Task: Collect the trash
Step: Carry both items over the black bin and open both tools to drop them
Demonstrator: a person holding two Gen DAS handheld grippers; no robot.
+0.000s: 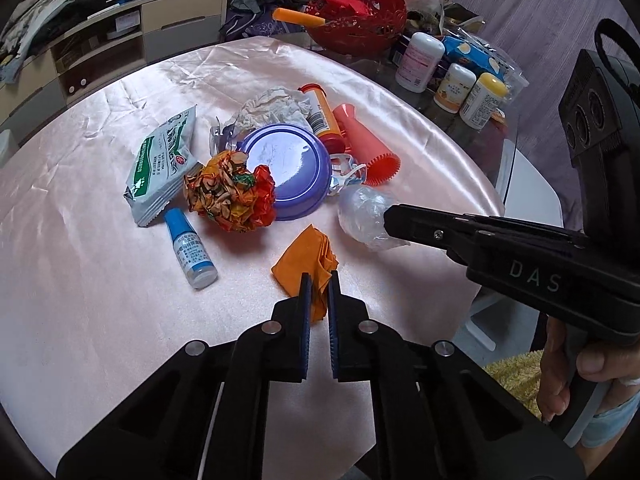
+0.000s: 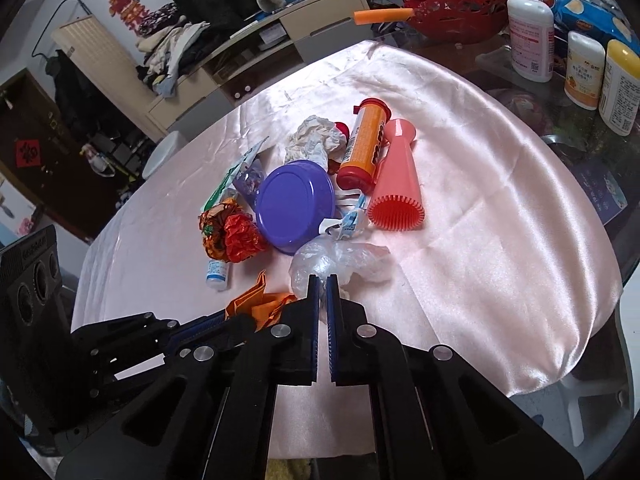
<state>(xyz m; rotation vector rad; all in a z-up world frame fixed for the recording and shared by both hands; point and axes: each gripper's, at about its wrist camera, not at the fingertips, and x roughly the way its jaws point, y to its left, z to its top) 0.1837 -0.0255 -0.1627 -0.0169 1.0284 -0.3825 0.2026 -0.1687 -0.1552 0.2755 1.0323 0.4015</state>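
A folded orange paper [image 1: 316,268] lies on the pink satin tablecloth [image 1: 100,280], and my left gripper [image 1: 320,280] is shut on its near edge. To its right, a crumpled clear plastic bag [image 1: 360,216] has my right gripper [image 1: 389,216] at its side. In the right wrist view, the right gripper [image 2: 322,280] is shut on the near end of the clear bag [image 2: 336,256]. The left gripper [image 2: 248,320] comes in from the lower left onto the orange paper [image 2: 264,304].
Behind lie an upturned purple bowl [image 1: 286,168], a crumpled orange-red wrapper [image 1: 232,196], a green-white sachet [image 1: 164,164], a small blue bottle [image 1: 192,248], white tissue [image 1: 272,108], an orange tube [image 1: 320,116] and a coral cone [image 1: 368,144]. A red basket [image 1: 356,20] and bottles [image 1: 420,62] stand far right.
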